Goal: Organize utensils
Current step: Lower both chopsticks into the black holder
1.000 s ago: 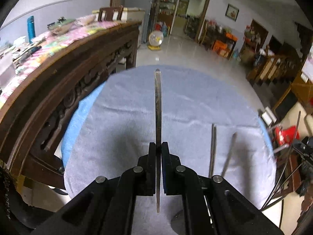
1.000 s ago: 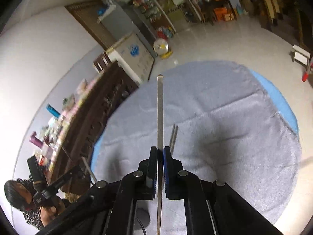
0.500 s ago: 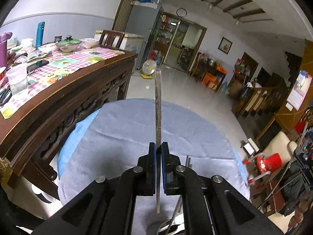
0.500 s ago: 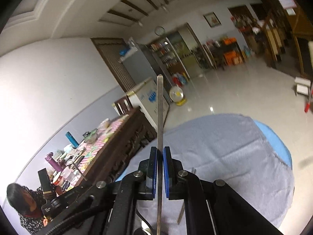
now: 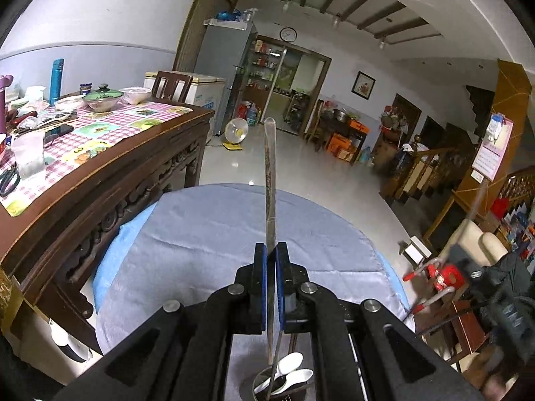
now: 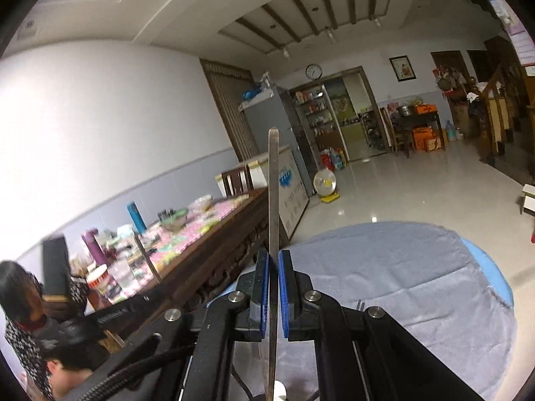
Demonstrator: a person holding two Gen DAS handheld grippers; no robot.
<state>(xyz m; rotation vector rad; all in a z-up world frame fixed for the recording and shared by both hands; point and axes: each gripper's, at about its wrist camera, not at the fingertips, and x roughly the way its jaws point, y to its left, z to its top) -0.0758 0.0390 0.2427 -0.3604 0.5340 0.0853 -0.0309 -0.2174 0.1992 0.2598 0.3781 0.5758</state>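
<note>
My left gripper (image 5: pixel 271 255) is shut on a thin metal utensil handle (image 5: pixel 269 173) that sticks up past its blue pads, tilted up over the grey cloth (image 5: pixel 207 230). Below the left gripper a metal holder (image 5: pixel 284 381) with white spoons shows at the bottom edge. My right gripper (image 6: pixel 273 262) is shut on another flat metal utensil handle (image 6: pixel 273 193), also raised above the cloth (image 6: pixel 418 277). A white spoon tip (image 6: pixel 279 391) shows under the right gripper.
A long dark wooden table (image 5: pixel 110 167) with a checked cloth, bowls and bottles runs along the left. The round table's edge (image 5: pixel 384 254) drops to a tiled floor. A person (image 6: pixel 23 304) stands at the far left in the right wrist view.
Both grippers have tilted upward and risen, each keeping its utensil. The loose utensils on the cloth have left the view and the spoon holder has come in below the left gripper.
</note>
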